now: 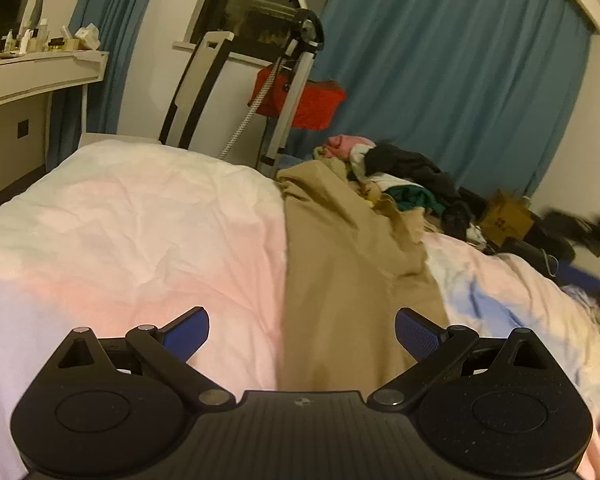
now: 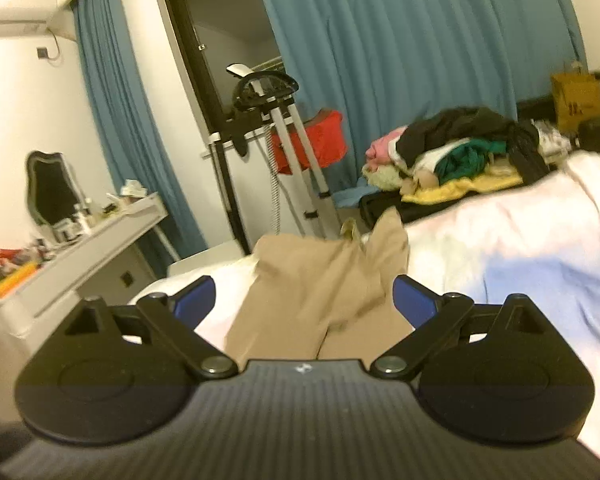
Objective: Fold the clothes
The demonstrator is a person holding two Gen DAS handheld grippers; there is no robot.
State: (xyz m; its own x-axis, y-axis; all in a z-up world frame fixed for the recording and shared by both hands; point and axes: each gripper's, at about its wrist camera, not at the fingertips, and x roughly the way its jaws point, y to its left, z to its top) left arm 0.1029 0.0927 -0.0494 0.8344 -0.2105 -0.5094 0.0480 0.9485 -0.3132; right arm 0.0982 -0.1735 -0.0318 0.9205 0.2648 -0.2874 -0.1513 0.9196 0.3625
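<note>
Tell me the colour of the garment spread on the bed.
Plain tan garment, best seen in the left wrist view.

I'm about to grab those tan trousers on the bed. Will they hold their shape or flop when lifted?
Likely floppy: the tan trousers lie creased and rumpled on the bed, so they should sag from one pinch point. Probably light, as the cloth looks thin. Pushing would likely bunch them on the soft cover. Both the left tool and the right tool are open.

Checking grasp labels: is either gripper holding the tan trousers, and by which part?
Nothing is held. The left gripper and right gripper are both open above the tan trousers on the bed.
</note>
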